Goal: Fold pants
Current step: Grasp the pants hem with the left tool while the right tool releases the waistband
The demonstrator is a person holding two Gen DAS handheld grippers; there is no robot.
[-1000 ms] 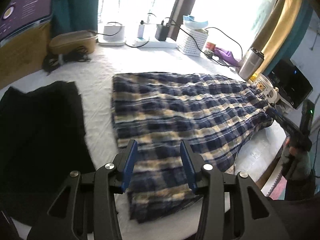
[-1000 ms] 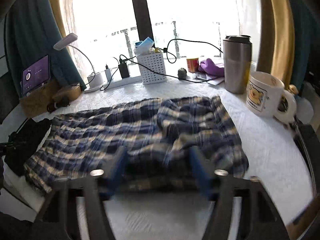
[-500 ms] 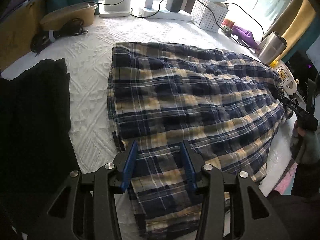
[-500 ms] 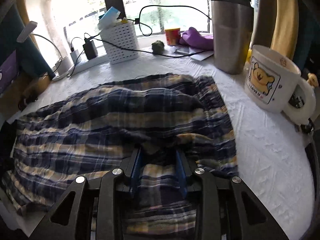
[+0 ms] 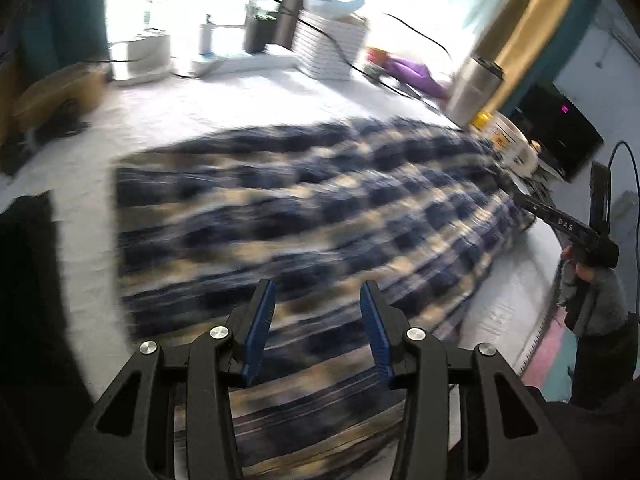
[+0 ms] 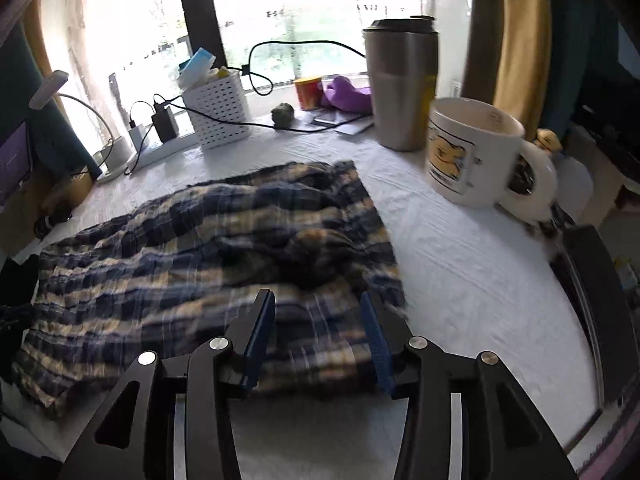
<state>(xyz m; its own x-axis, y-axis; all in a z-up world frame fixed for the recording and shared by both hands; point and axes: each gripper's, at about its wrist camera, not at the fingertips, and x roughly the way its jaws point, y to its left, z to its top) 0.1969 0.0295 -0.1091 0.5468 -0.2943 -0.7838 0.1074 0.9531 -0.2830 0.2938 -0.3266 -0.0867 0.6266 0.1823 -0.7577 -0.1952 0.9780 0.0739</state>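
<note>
The plaid pants (image 5: 304,216) lie spread across the white textured surface (image 5: 208,108), a navy and cream check stretched from about 9 o'clock to 3 o'clock in the left wrist view, which is smeared with motion blur. The left hand-held gripper (image 5: 317,328) hangs over the near edge of the pants at 6 o'clock with its blue-padded fingers (image 5: 260,332) spread apart and nothing between them; cloth shows in the gap below. At 9 o'clock in that view a black garment (image 5: 36,288) lies on the surface beside the pants, a strip of white between them. At 3 o'clock the other tool shows as a dark bar held in the person's hand (image 5: 588,276), its tip at the far end of the pants.

In the right wrist view the pants (image 6: 208,264) run from 9 o'clock toward the centre, rumpled and bunched near the middle, with one end at about 12 o'clock of the tool. The right hand-held gripper (image 6: 318,332) sits at 6 o'clock, its jaws wide apart and empty, poised over the crumpled near hem. At 2 o'clock stands a white mug with a bear picture (image 6: 476,152), and just behind it at 1 o'clock a steel travel tumbler (image 6: 400,84). At 11 o'clock a white perforated basket (image 6: 220,108) sits by the window with black cables trailing past it.
</note>
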